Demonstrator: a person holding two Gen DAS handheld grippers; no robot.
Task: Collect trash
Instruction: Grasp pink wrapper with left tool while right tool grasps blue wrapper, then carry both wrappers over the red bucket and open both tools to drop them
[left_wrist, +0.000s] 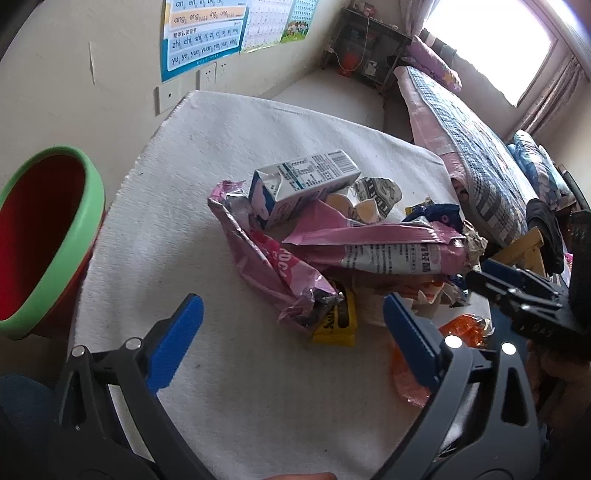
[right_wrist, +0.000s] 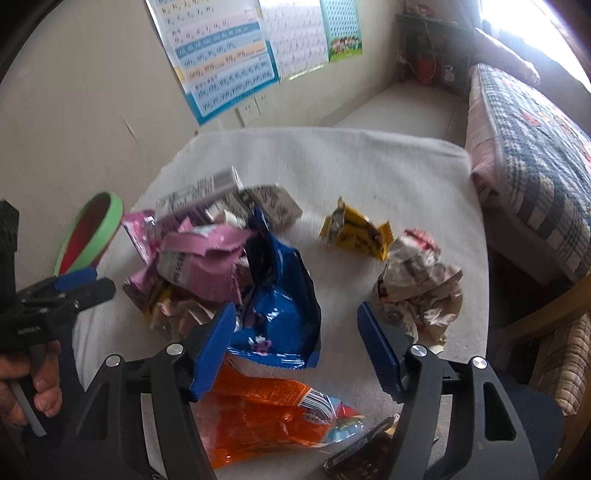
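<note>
A heap of trash lies on the white-covered table (left_wrist: 207, 155): a milk carton (left_wrist: 306, 181), pink wrappers (left_wrist: 369, 243) and a yellow wrapper (left_wrist: 336, 321). My left gripper (left_wrist: 291, 306) hovers open just above the heap's near end, its pads touching nothing. In the right wrist view a blue snack bag (right_wrist: 280, 295) lies between the fingers of my right gripper (right_wrist: 295, 310), which is open, with the right pad clear of the bag. An orange wrapper (right_wrist: 266, 417) lies below it. Crumpled paper (right_wrist: 417, 288) and another yellow wrapper (right_wrist: 354, 232) lie to the right.
A red bin with a green rim (left_wrist: 55, 240) stands off the table's left edge. A bed with a checked quilt (left_wrist: 480, 147) runs along the right. A wooden chair (right_wrist: 546, 325) stands at the table's right. A dark wrapper (right_wrist: 362, 458) lies near the front edge.
</note>
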